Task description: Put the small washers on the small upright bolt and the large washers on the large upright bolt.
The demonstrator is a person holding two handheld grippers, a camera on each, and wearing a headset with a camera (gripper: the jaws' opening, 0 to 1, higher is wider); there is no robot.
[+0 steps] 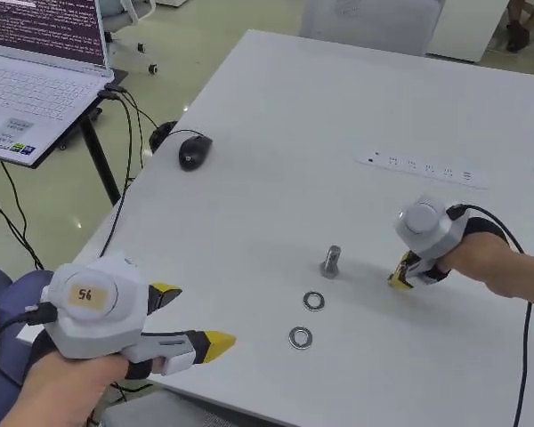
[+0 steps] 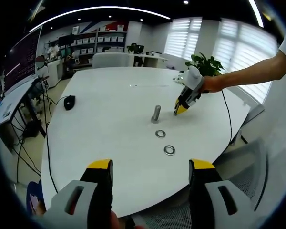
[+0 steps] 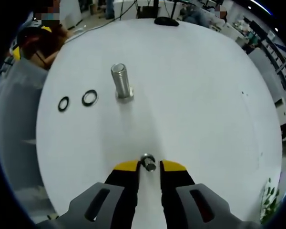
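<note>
As right tool [image 3: 148, 168] pinches small bolt [image 3: 148, 161], flat washers [image 3: 89, 98]

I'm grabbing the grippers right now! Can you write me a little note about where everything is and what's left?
Left gripper: open, holding nothing, at the near edge of the table.
Right gripper: tips down on the table, jaws close on either side of the small bolt; I can't tell if they pinch it.
Large bolt: standing upright.
Two washers: lying flat near the large bolt.
Done: no washer is on a bolt yet.
Left: put the washers on their bolts.
</note>
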